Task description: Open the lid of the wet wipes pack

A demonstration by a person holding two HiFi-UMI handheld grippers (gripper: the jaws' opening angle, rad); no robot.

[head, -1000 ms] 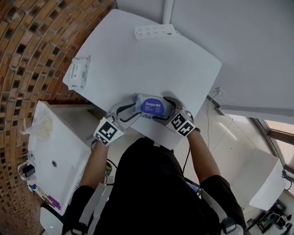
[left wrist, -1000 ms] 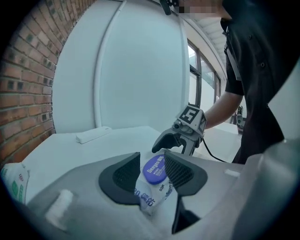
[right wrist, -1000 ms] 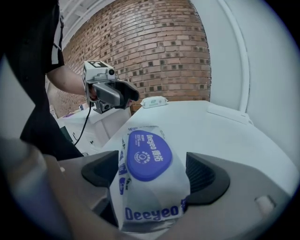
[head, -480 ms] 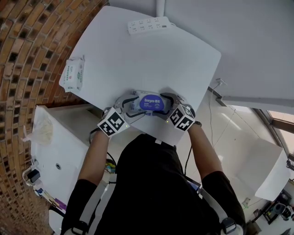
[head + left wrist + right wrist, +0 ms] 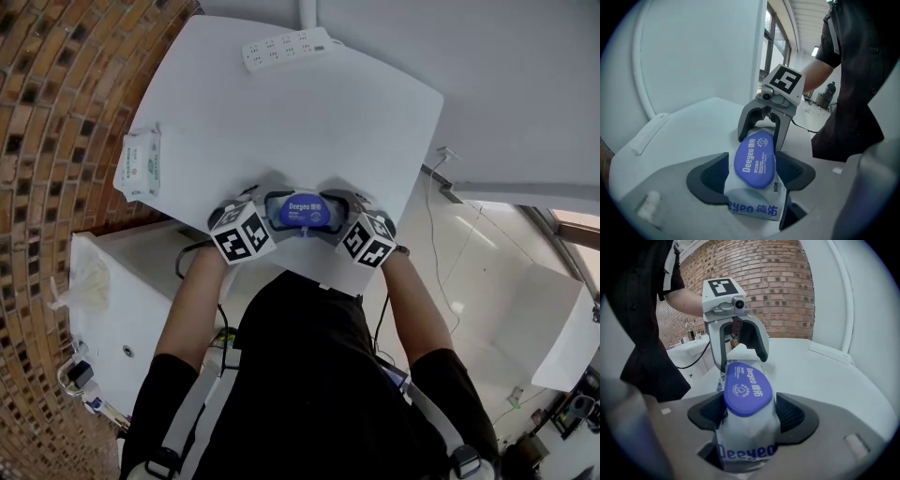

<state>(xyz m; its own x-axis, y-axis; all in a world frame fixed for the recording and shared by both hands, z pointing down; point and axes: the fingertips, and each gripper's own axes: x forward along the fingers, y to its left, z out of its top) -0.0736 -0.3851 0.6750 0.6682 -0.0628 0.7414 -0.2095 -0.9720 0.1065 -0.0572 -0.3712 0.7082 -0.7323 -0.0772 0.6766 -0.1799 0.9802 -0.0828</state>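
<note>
Blue plastic forms the oval lid [image 5: 302, 210] of the wet wipes pack [image 5: 302, 223], and that lid lies flat and shut on the pack's top face. The pack sits at the near edge of the white table [image 5: 281, 112], just in front of the person's chest.

The left gripper [image 5: 266, 212] comes at the pack's left end and the right gripper [image 5: 336, 214] at its right end, so the two point toward each other with the pack between them. In the left gripper view the left gripper [image 5: 752, 174] has the pack's end lying between its pads; its jaws are opening, stand wide, and do not squeeze the wrapper. In the right gripper view the right gripper [image 5: 750, 417] has its jaws closing, and the dark pads [image 5: 790, 416] press on both sides of the soft wrapper, which narrows between them.

Beyond the pack, at the table's far edge, lies a white power strip [image 5: 286, 49]. Well to the pack's left, at the table's side edge, rests a second, green-and-white wipes packet [image 5: 139, 164]. A brick wall [image 5: 56, 94] rises past that side.
</note>
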